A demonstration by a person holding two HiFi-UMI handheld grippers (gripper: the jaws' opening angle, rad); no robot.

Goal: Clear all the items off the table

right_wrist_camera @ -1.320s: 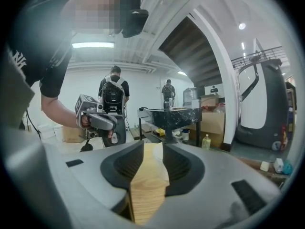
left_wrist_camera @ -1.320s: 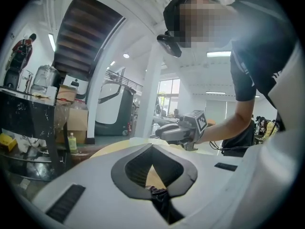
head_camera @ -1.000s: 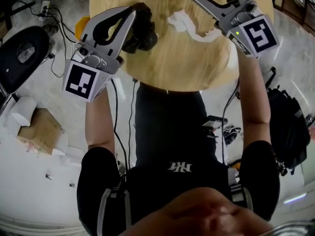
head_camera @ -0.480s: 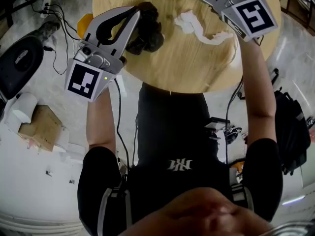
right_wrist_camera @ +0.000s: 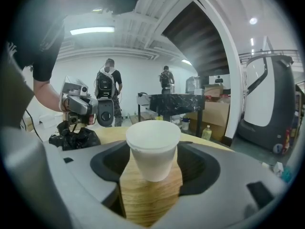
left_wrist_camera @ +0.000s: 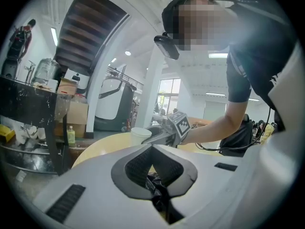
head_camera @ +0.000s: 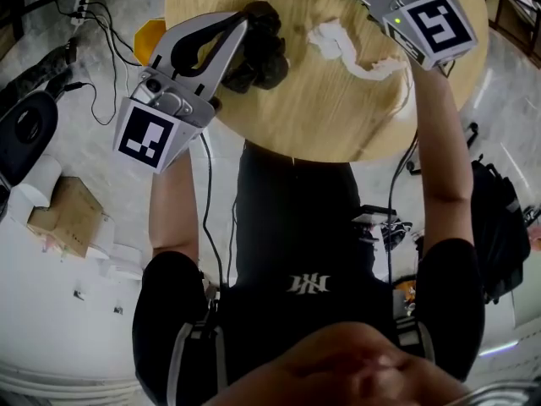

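Observation:
My left gripper (head_camera: 239, 30) is shut on a crumpled black plastic bag (head_camera: 262, 53) at the left edge of the round wooden table (head_camera: 321, 117). The left gripper view shows black film pinched between the jaws (left_wrist_camera: 159, 194). A white foam cup (right_wrist_camera: 152, 149) stands upright on the wood between the jaws of my right gripper (right_wrist_camera: 152, 161). These have just been closing and now hug its sides. In the head view only that gripper's marker cube (head_camera: 431, 24) shows; its tips lie past the top edge. A crumpled white tissue (head_camera: 338, 45) lies between the two grippers.
Beside the table's left rim sits a yellow object (head_camera: 148, 36). Cables, a cardboard box (head_camera: 68, 218) and a black bag (head_camera: 499, 218) are on the floor around me. Two people (right_wrist_camera: 108, 97) stand by a black counter (right_wrist_camera: 176, 101) far behind the table.
The right gripper has reached farther across the table, its tips leaving the top of the head view. The left gripper still holds the black bag in about the same place.

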